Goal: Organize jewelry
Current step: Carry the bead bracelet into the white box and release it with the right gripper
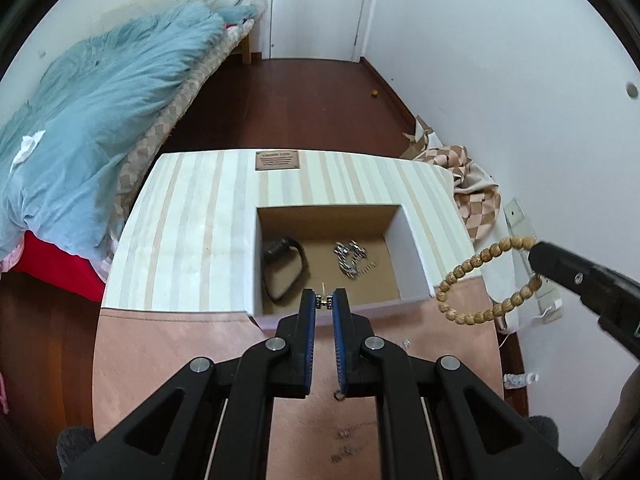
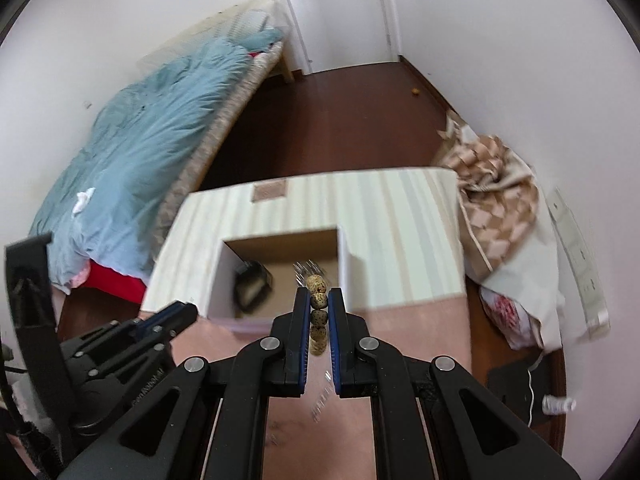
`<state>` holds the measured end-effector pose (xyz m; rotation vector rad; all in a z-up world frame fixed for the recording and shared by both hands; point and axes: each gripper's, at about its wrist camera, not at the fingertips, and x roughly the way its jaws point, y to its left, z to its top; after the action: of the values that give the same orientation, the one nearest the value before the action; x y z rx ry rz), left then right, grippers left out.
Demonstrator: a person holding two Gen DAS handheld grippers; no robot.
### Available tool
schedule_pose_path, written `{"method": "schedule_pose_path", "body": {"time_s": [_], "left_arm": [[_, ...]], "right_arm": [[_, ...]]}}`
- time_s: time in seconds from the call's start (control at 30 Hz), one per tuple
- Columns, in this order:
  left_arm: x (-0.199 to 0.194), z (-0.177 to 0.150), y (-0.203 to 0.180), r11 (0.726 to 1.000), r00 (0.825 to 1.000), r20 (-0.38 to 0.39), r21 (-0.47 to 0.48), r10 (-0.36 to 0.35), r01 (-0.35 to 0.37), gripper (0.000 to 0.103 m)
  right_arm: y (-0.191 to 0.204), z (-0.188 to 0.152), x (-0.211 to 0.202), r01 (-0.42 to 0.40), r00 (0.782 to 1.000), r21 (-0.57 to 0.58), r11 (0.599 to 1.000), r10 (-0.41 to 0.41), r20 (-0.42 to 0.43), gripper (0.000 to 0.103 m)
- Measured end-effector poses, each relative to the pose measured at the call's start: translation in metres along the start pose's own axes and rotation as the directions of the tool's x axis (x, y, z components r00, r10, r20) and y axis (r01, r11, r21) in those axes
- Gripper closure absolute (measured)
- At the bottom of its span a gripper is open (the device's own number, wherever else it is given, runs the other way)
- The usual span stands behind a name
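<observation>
A striped box [image 1: 192, 220] with an open brown-lined compartment [image 1: 384, 272] stands on the pink table [image 1: 168, 360]. Inside lie a black watch [image 1: 282, 268] and a silver chain bracelet [image 1: 352, 258]. My left gripper [image 1: 324, 302] is shut on a small gold and silver piece of jewelry [image 1: 324, 301], held over the compartment's near edge. My right gripper [image 2: 319, 308] is shut on a wooden bead bracelet [image 2: 318, 300]; in the left wrist view the bead bracelet [image 1: 472, 280] hangs as a loop from the right gripper [image 1: 536, 252], right of the box. Small chains [image 1: 352, 440] lie on the table near me.
A bed with a blue quilt [image 1: 100, 112] stands to the left, a white door [image 1: 316, 8] at the back. A checked cloth [image 1: 472, 196] and a pillow lie on the dark floor by the right wall. A small ring [image 1: 406, 343] rests on the table.
</observation>
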<state>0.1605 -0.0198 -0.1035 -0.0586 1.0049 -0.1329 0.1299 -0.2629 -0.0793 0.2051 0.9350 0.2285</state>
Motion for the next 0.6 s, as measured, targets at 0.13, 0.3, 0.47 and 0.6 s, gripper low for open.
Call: {"method": "schedule_pose_path", "body": {"time_s": [0.13, 0.3, 0.47, 0.6], "left_arm": [[0.018, 0.018, 0.016, 0.999, 0.998, -0.051, -0.027, -0.030, 0.029, 0.097], [0.048, 0.036, 0.024, 0.997, 0.989, -0.129, -0.036, -0.078, 0.074, 0.097], [0.083, 0.054, 0.024, 0.993, 0.967, -0.227, -0.043, -0.117, 0.110, 0.095], [0.096, 0.067, 0.027, 0.992, 0.958, -0.259, -0.068, -0.122, 0.108, 0.088]], "right_arm": [[0.008, 0.030, 0.032, -0.022, 0.998, -0.013, 1.000, 0.021, -0.053, 0.094], [0.010, 0.045, 0.083, -0.027, 0.988, 0.003, 1.000, 0.027, -0.149, 0.094], [0.004, 0.047, 0.128, -0.064, 0.962, 0.045, 0.997, 0.073, -0.264, 0.094], [-0.005, 0.040, 0.153, -0.058, 0.935, 0.075, 0.996, 0.080, -0.346, 0.093]]}}
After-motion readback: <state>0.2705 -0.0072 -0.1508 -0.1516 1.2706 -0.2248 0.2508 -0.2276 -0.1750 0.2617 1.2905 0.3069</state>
